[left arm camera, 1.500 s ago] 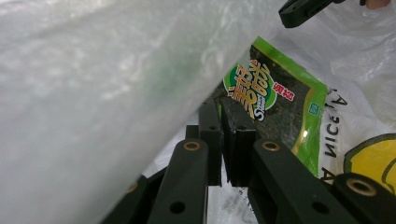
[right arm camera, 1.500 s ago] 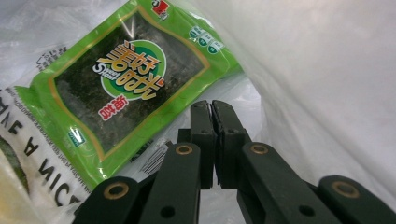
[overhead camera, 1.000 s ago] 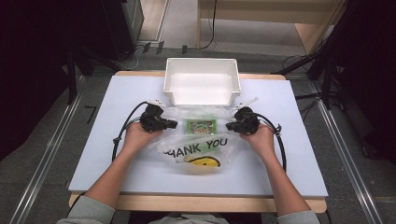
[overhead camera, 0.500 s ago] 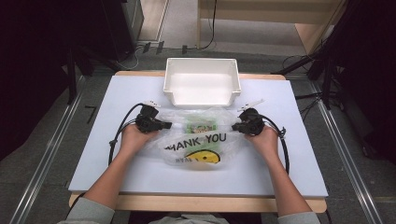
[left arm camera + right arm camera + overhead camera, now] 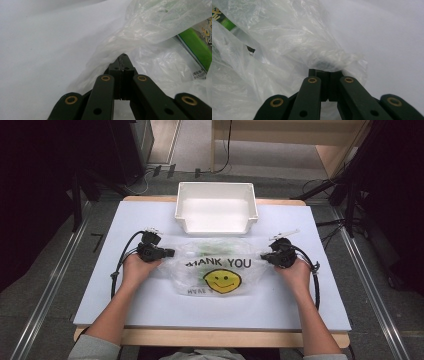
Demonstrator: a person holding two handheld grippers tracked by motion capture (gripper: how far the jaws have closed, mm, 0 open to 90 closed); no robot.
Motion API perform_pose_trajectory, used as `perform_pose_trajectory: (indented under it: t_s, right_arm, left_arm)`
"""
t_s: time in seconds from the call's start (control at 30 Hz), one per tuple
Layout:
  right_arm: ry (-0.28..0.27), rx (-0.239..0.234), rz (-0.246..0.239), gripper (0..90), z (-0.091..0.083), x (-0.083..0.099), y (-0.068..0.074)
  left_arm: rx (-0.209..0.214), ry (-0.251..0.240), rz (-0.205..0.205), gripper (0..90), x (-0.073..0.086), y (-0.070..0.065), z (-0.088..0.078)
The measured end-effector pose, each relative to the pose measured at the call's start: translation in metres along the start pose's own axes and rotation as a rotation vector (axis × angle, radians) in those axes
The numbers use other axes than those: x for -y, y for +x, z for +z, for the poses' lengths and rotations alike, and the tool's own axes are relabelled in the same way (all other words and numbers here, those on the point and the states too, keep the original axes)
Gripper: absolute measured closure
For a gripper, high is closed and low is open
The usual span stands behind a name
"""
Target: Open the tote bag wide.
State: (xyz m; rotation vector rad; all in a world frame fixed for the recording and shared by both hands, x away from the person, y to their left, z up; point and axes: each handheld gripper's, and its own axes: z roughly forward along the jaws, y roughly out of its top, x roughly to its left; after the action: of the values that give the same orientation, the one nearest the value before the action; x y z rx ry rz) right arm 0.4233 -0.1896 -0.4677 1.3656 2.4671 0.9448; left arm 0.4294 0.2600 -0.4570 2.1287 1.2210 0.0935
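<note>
The left gripper (image 5: 169, 253) and right gripper (image 5: 263, 256) are each clamped on an end of the plastic bag (image 5: 215, 267). The bag lies stretched between them on the table (image 5: 100, 285), with a white bin (image 5: 216, 210) just beyond.

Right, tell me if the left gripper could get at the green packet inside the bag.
Probably not as things stand: the left gripper is shut on the plastic bag, and the film covers the green packet.

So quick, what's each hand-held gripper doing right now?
Left hand-held gripper: closed on the plastic bag.
Right hand-held gripper: closed on the same bag's other side.
</note>
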Motion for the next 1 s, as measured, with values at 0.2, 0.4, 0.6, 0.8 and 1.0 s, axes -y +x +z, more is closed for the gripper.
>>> perform_pose_trajectory:
  t_s: [0.2, 0.4, 0.6, 0.8, 1.0]
  right_arm:
    - [0.000, 0.019, 0.026, 90.0, -0.006, 0.007, -0.005]
    - [0.002, 0.040, 0.038, 90.0, -0.011, 0.012, -0.010]
    - [0.005, 0.034, 0.054, 90.0, -0.016, 0.018, -0.017]
    - [0.021, 0.081, 0.045, 90.0, -0.019, 0.018, -0.016]
    - [-0.007, 0.038, -0.003, 90.0, -0.017, 0.013, -0.008]
  left_arm:
    - [-0.015, 0.003, -0.019, 90.0, 0.002, 0.002, -0.003]
    - [-0.014, 0.003, -0.027, 90.0, 0.003, 0.004, -0.004]
    - [-0.009, 0.005, -0.037, 90.0, 0.003, 0.006, -0.005]
    - [-0.012, 0.015, -0.045, 90.0, 0.002, 0.006, -0.005]
    - [0.040, -0.007, -0.035, 90.0, -0.002, 0.004, -0.010]
